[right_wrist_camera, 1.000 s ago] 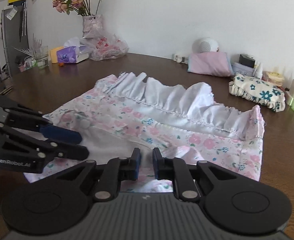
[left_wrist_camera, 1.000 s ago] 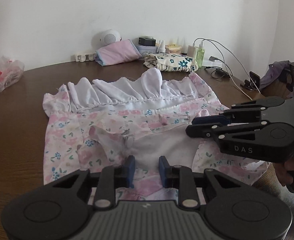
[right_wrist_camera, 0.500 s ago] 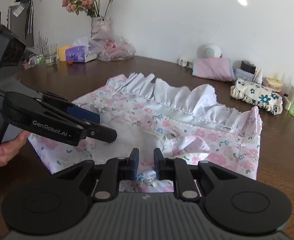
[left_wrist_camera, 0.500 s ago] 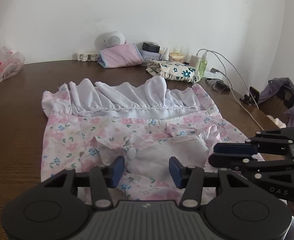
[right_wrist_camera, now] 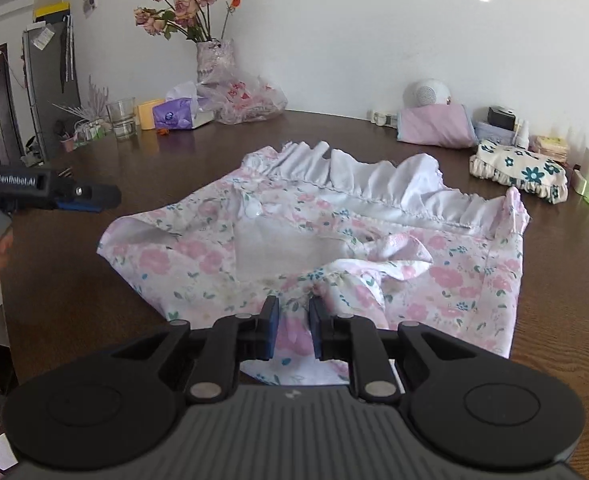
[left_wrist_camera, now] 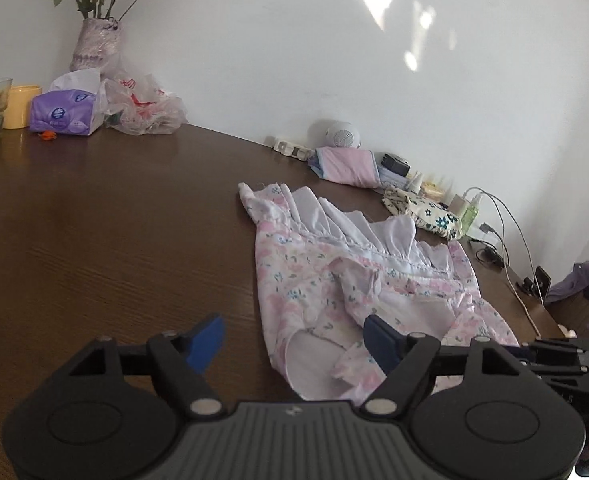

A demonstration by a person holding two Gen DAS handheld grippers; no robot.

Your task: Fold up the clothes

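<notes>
The right gripper (right_wrist_camera: 293, 330) has its jaws nearly together, with only a narrow gap, and a bunch of the floral garment (right_wrist_camera: 374, 248) sits in this gap at the near hem; whether the pads really pinch the cloth, I cannot tell. The left gripper (left_wrist_camera: 290, 340) is wide open and holds nothing. One of its blue pads is over the bare wood and the other is above the garment's near left corner. In the right wrist view this gripper (right_wrist_camera: 82, 196) hangs in the air to the left, apart from the cloth.

The garment lies spread on the brown desk (left_wrist_camera: 114, 240), close to the near edge, with its white ruffle (right_wrist_camera: 374, 176) toward the far edge and the wall. The middle part is wrinkled, with a white lining visible.

I judge that the step in hand is taking hold of the near hem before a fold. The next move probably calls for the left gripper to come down on the left corner and close, so both sides can lift together toward the ruffle.
</notes>
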